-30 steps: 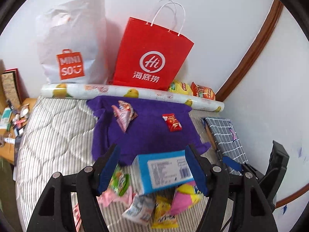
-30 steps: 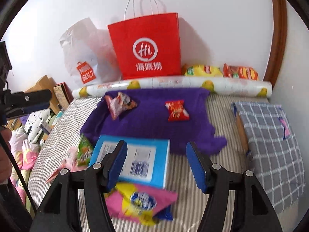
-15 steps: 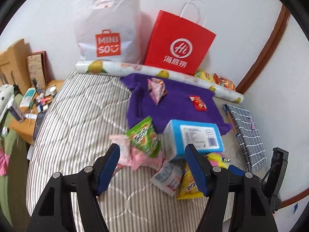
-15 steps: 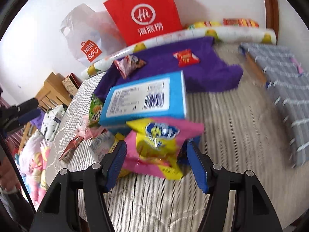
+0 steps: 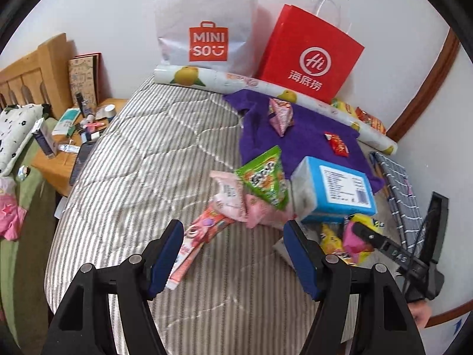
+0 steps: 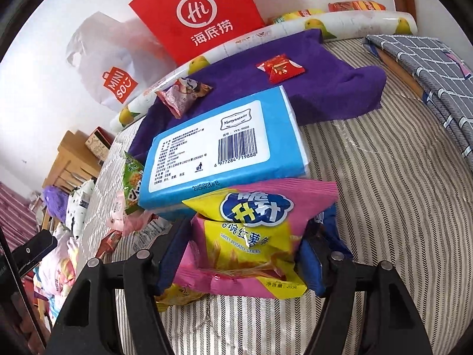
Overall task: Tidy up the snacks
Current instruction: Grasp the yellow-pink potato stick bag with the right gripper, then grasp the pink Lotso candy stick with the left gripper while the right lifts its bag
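Snacks lie heaped on a striped quilt (image 5: 133, 177). My right gripper (image 6: 245, 245) is low over the heap, open. A pink and yellow sweet potato sticks bag (image 6: 254, 230) fills the gap between its blue pads. A blue box with a barcode label (image 6: 218, 145) rests just behind that bag. My left gripper (image 5: 233, 236) hangs open above bare quilt with nothing between its fingers. A long pink packet (image 5: 198, 239) lies by its left finger. Beyond are a green packet (image 5: 263, 177) and the blue box (image 5: 334, 189). A purple cloth (image 5: 307, 139) holds a small red packet (image 5: 337, 145) and a pink packet (image 5: 279, 114).
A red paper bag (image 5: 310, 59) and a white MINISO bag (image 5: 207, 29) lean on the wall behind a fruit-printed roll (image 5: 266, 85). Folded checked fabric (image 6: 428, 59) lies at the right. A cluttered wooden bedside table (image 5: 74, 130) stands left of the bed.
My left gripper swung left and lower, so the blue box slid from between its fingers to the right. My right gripper dropped and rolled; the sweet potato bag now sits between its pads.
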A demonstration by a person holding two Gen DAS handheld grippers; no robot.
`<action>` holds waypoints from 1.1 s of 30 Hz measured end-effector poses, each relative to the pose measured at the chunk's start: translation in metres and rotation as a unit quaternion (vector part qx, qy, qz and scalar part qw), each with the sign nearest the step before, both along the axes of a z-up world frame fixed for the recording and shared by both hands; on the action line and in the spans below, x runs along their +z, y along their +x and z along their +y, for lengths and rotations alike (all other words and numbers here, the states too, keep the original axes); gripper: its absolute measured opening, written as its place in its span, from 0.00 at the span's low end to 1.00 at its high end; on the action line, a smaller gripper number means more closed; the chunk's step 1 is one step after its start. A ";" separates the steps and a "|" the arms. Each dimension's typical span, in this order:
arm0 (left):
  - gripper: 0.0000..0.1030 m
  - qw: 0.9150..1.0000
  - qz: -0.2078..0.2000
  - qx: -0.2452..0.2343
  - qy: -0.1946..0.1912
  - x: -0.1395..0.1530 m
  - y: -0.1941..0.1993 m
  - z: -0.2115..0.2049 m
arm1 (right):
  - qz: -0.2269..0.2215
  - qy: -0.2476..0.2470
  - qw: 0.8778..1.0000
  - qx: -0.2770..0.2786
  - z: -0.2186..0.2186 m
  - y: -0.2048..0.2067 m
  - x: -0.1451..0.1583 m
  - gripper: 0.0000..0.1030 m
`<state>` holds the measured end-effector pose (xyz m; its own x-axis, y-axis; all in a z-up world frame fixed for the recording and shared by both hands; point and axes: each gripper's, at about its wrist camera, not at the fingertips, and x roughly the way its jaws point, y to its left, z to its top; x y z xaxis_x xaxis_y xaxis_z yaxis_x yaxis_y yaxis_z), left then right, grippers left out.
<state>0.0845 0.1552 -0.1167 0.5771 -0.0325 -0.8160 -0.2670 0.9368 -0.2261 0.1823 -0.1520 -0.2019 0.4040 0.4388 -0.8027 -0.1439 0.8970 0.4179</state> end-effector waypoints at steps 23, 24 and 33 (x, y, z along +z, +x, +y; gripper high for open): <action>0.63 0.994 0.086 -0.035 0.058 -0.089 0.023 0.006 | -0.055 -0.047 0.997 -0.012 -0.066 -0.057 0.027 0.59; 0.63 0.994 0.085 -0.049 0.048 -0.089 0.021 0.001 | -0.055 -0.049 0.997 -0.011 -0.066 -0.058 0.027 0.59; 0.47 0.994 0.081 -0.052 0.059 -0.088 0.032 -0.007 | -0.048 -0.060 0.997 -0.015 -0.076 -0.063 0.020 0.59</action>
<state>0.1160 0.1483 -0.2051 0.4360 0.0160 -0.8998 -0.1920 0.9785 -0.0757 0.1196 -0.2276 -0.1815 0.4925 0.3288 -0.8058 -0.1496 0.9441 0.2937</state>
